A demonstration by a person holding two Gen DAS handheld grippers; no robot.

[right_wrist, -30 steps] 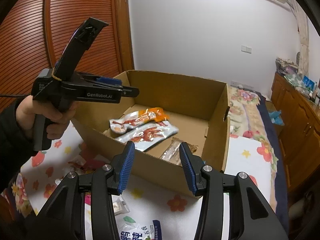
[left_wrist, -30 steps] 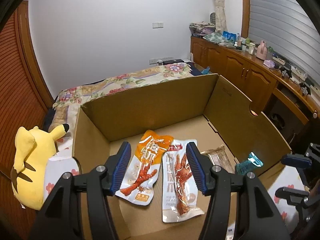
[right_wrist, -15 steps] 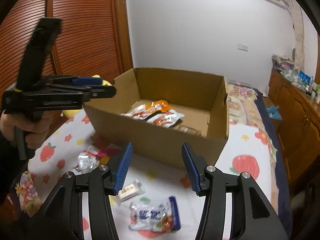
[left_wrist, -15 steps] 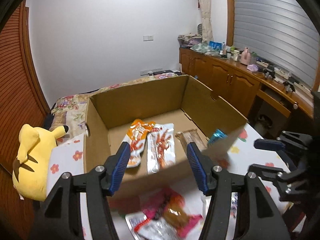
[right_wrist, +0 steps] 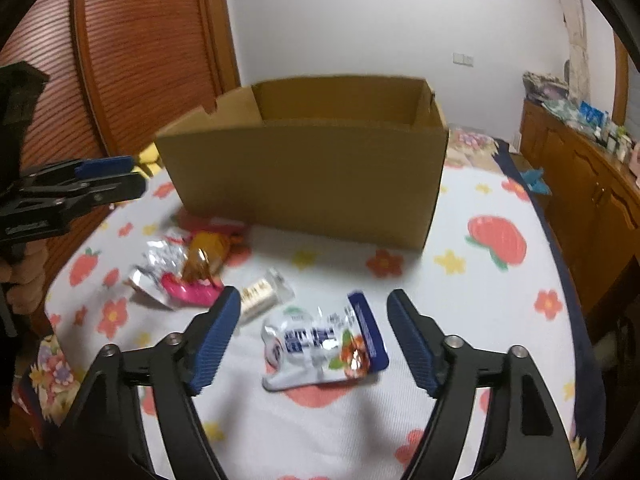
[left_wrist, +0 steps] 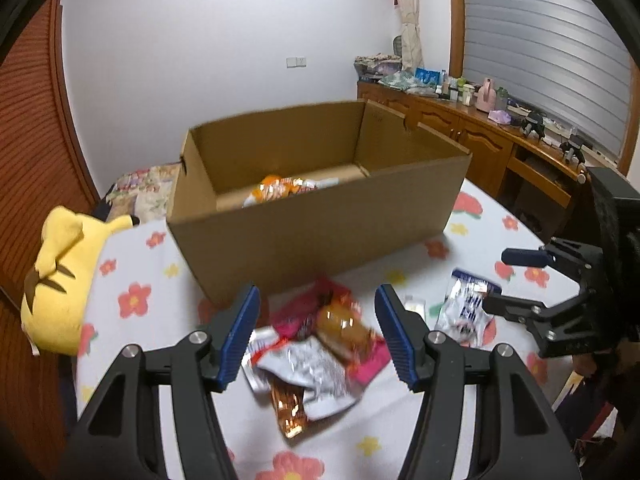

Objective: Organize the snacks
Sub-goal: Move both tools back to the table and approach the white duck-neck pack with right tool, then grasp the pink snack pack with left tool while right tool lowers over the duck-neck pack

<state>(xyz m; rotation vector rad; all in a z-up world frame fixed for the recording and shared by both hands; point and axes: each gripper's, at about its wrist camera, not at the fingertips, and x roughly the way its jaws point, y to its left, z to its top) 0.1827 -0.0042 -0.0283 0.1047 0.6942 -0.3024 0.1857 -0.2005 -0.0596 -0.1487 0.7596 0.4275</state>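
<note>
1. Left wrist view: the left tongs point(left_wrist: 318, 334) are held wide apart with nothing between them, above a loose heap of snack packets point(left_wrist: 320, 354) on the flower-printed table point(left_wrist: 132, 304).
2. A cardboard box point(left_wrist: 320, 232) is seen standing beyond the heap, open at the top; an orange packet point(left_wrist: 276, 191) lies inside it.
3. A yellow plush toy point(left_wrist: 64, 272) is noted at the left edge of the table. The right tongs point(left_wrist: 516, 280) are visible at the right, spread wide near a blue-and-white packet point(left_wrist: 468, 304).
4. Right wrist view: the right tongs point(right_wrist: 314, 338) are spread wide and empty, with the blue-and-white packet point(right_wrist: 324, 344) lying flat on the table between them.
5. A small pale bar point(right_wrist: 260, 294) is noted just beside the left finger; the heap point(right_wrist: 184, 268) lies further left, close to the box point(right_wrist: 308, 176).
</note>
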